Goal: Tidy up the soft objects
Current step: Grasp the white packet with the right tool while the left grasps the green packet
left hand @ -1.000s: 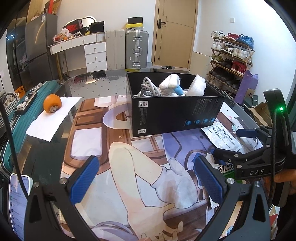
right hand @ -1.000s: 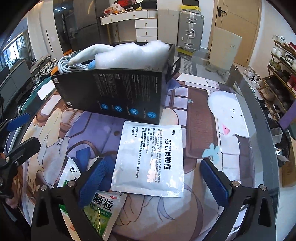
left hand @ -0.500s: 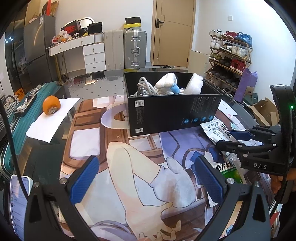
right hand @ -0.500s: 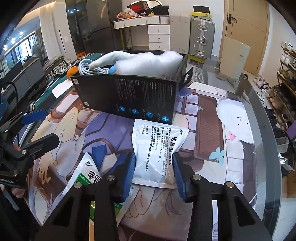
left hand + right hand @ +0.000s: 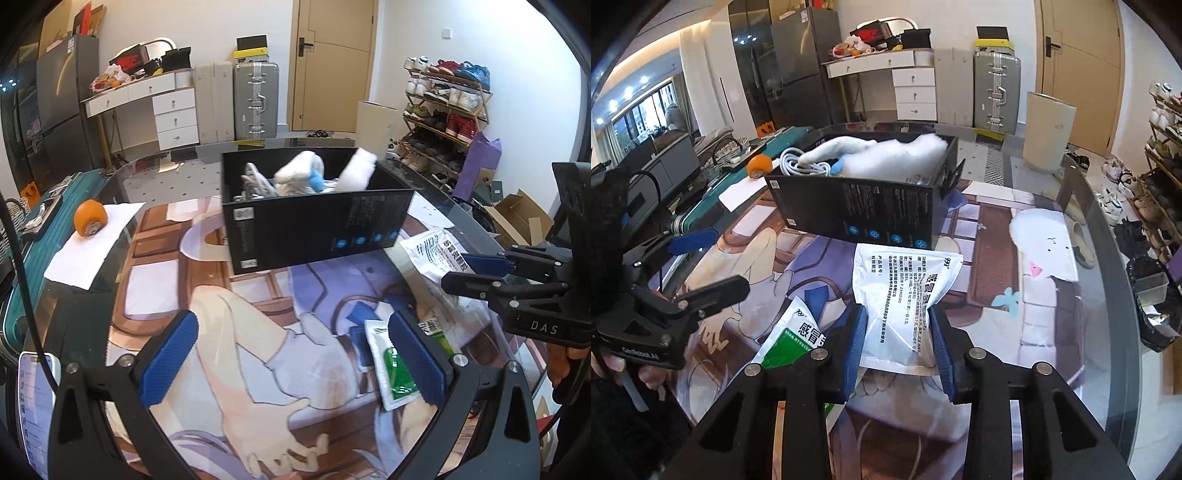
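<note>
Fingers [image 5: 854, 345] of the right gripper [image 5: 897, 350] are narrowed onto the near end of the white sachet [image 5: 905, 291], blue pads pressing both sides so the foil buckles between them; jaws closing on it. The sachet's far end points toward the black box [image 5: 864, 210], just short of its wall. The left gripper [image 5: 295, 363] hangs wide open over the printed table mat [image 5: 236, 332] with nothing between its pads. A green-and-white sachet [image 5: 391, 369] lies flat on the mat, beside the left gripper's right pad. The box holds a white cable coil [image 5: 803, 162], a white plush toy [image 5: 849, 147] and white stuffing [image 5: 908, 155]. An orange fruit [image 5: 89, 222] sits on white paper [image 5: 92, 247], well left of the box.
</note>
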`<state>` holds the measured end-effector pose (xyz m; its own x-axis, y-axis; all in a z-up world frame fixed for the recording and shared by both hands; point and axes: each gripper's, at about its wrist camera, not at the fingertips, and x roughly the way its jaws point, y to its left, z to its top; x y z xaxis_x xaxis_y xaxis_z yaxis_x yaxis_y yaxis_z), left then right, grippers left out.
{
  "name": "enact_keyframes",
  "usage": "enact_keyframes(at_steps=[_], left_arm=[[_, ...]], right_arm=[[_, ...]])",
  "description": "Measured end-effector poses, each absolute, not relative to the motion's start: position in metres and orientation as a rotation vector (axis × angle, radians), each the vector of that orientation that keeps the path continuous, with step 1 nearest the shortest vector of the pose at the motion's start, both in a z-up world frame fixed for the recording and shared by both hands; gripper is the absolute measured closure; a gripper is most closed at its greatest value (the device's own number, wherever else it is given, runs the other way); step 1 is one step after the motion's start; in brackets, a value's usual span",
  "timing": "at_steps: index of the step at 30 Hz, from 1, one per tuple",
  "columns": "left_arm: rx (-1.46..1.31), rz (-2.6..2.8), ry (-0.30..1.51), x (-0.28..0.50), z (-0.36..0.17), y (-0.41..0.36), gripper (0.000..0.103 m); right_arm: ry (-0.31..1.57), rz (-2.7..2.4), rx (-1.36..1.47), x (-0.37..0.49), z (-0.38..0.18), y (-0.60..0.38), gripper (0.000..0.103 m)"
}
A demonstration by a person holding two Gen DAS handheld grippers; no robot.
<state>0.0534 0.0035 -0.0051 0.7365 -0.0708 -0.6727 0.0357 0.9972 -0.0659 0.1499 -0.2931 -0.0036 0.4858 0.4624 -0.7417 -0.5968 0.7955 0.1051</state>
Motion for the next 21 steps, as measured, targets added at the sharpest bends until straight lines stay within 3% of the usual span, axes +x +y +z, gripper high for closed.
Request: enact_keyframes(at_steps=[21], left_arm=[[-0.008, -0.196, 0.876, 0.058, -0.021, -0.078, 0.000]], right_arm=[[0.786, 0.591, -0.105, 0.148, 0.024, -0.340, 0.068]])
